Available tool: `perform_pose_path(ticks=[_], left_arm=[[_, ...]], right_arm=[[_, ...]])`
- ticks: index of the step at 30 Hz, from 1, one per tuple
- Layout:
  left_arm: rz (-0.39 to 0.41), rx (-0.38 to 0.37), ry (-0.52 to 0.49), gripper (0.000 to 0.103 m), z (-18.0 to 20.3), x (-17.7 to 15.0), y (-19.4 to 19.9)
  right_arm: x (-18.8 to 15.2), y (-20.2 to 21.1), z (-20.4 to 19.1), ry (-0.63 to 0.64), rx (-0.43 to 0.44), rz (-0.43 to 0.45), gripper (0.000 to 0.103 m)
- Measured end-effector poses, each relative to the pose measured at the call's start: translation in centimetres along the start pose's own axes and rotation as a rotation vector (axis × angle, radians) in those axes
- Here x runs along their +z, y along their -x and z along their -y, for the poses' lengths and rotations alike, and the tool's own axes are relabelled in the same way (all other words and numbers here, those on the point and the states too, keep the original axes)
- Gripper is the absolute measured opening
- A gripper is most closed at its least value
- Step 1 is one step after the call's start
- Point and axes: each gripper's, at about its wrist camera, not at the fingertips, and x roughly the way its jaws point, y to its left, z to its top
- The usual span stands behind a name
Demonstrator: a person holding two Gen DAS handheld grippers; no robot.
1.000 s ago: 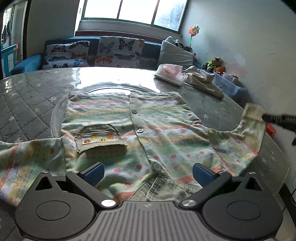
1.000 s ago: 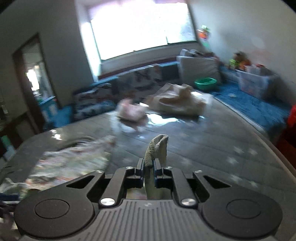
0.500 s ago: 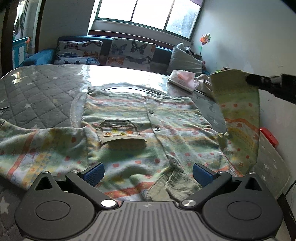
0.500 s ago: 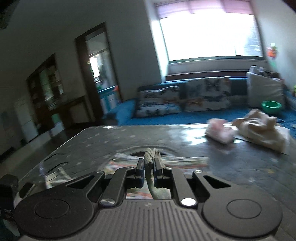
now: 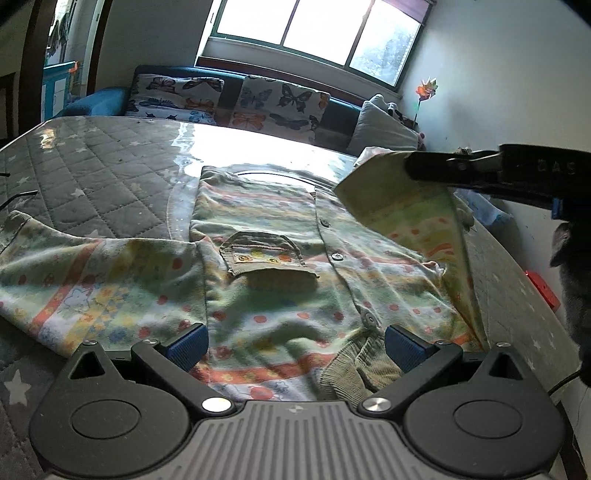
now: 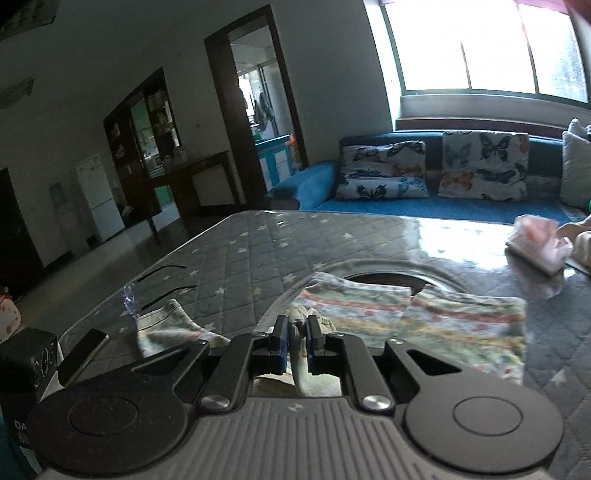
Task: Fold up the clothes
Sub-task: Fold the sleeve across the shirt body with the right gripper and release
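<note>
text: "DAS" | on: right gripper (image 5: pixel 413 170) arm, faint raised letters (cut off at the frame edge) | text: "DA" | on: black box (image 6: pixel 26 365), lower left, right wrist view

Butterfly cushions (image 5: pixel 280 99) on a blue sofa (image 6: pixel 317 181); a pinwheel (image 5: pixel 424 90) by the window (image 5: pixel 314 33)

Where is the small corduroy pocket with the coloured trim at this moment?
In the left wrist view the corduroy pocket lies flat on the striped baby shirt, left of its button row.
</note>
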Motion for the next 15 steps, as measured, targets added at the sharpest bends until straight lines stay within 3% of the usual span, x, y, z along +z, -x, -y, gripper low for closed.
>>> perform_pose_path(ticks=[10, 15], left_arm=[[-0.016, 0.002, 0.005, 0.103, 0.0, -0.2, -0.5], [-0.022, -0.002, 0.003, 0.103, 0.2, -0.1, -1.0]], right_arm=[[-0.8, -1.3, 0.0, -0.033, 0.044, -0.016, 0.016], [-0.5, -0.2, 0.8, -0.030, 0.022, -0.004, 0.016]])
